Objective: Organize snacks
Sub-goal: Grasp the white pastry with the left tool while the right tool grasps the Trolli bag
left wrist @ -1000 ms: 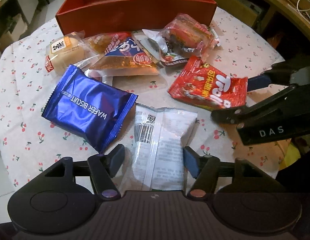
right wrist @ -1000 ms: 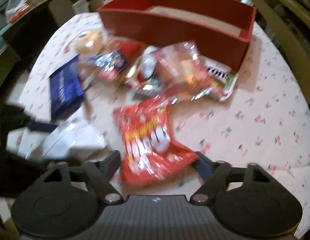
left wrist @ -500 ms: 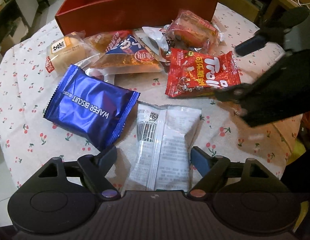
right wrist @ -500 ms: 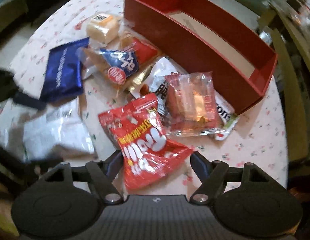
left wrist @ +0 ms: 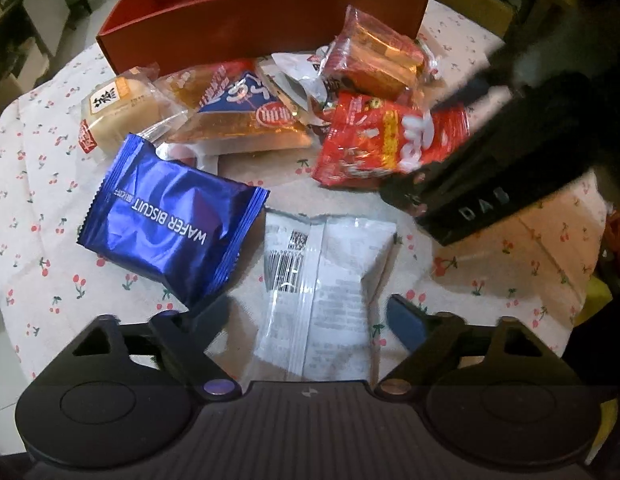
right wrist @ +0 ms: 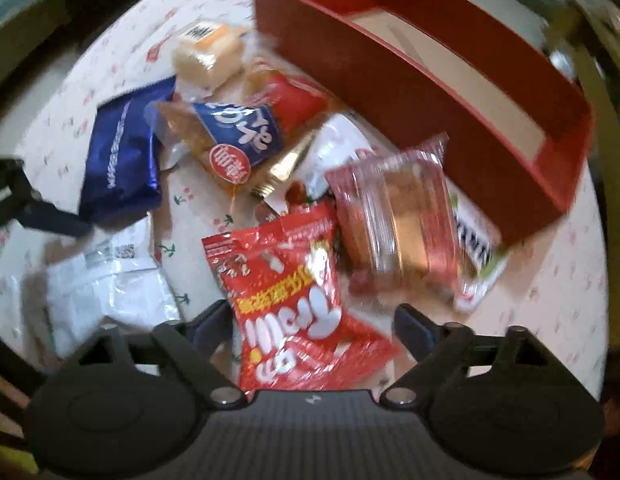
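Several snack packs lie on a cherry-print tablecloth in front of an empty red box [left wrist: 266,20], also in the right wrist view [right wrist: 450,80]. My left gripper [left wrist: 310,316] is open around a white packet [left wrist: 326,284], fingers either side, not touching. A blue wafer biscuit pack [left wrist: 166,216] lies to its left. My right gripper [right wrist: 314,324] is open over a red candy bag [right wrist: 294,292], which lies between its fingers; the bag also shows in the left wrist view [left wrist: 386,140]. The right gripper appears blurred at the right of the left wrist view [left wrist: 490,184].
A cake in clear wrap [left wrist: 118,112], a blue and orange pack [left wrist: 246,116], a clear pack of brown cakes [left wrist: 374,60] and a white wrapper [left wrist: 294,76] lie near the box. The table edge [left wrist: 582,280] falls away at the right.
My right gripper has moved down and closer over the red bag, and its view has turned. My left gripper has drawn back slightly from the white packet. Both stay open.
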